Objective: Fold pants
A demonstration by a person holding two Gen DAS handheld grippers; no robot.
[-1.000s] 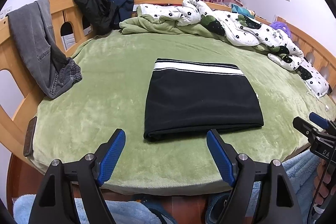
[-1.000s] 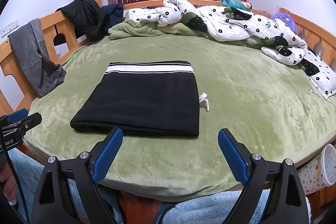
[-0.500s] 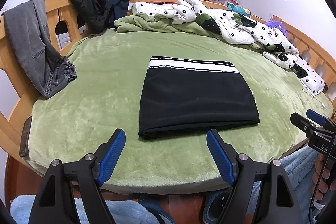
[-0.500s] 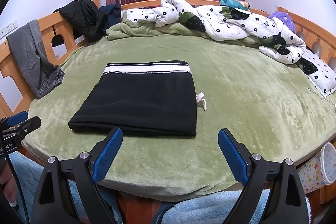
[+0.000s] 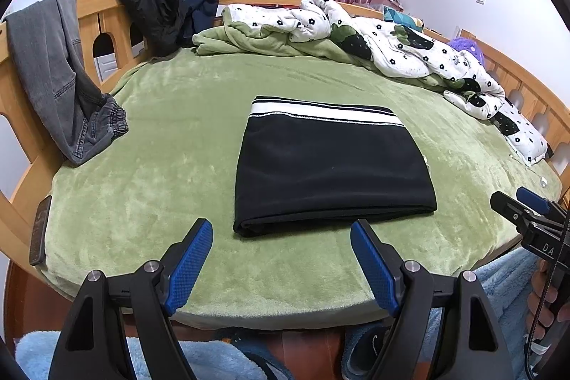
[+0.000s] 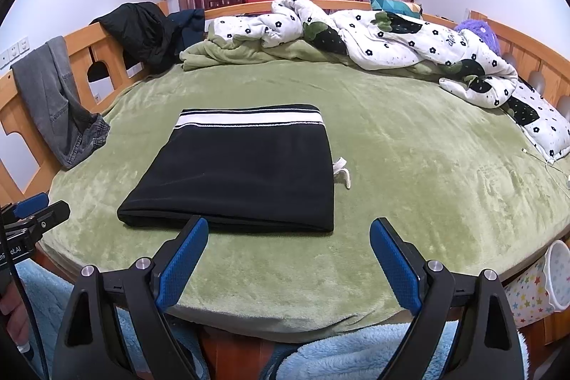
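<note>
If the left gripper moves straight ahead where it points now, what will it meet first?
Probably the near folded edge of the black folded pants on the green plush blanket; the open left gripper holds nothing.

The folded pants [image 5: 331,166] are being seen lying flat on the bed [image 5: 160,202], near its front edge, with their waistband turned toward the far side. A quilt [image 5: 392,48] is being seen heaped along the far and right edges. Jeans [image 5: 57,73] are being seen draped over the left rail [image 5: 17,116], with a jacket [image 5: 153,9] hung farther back.
</note>
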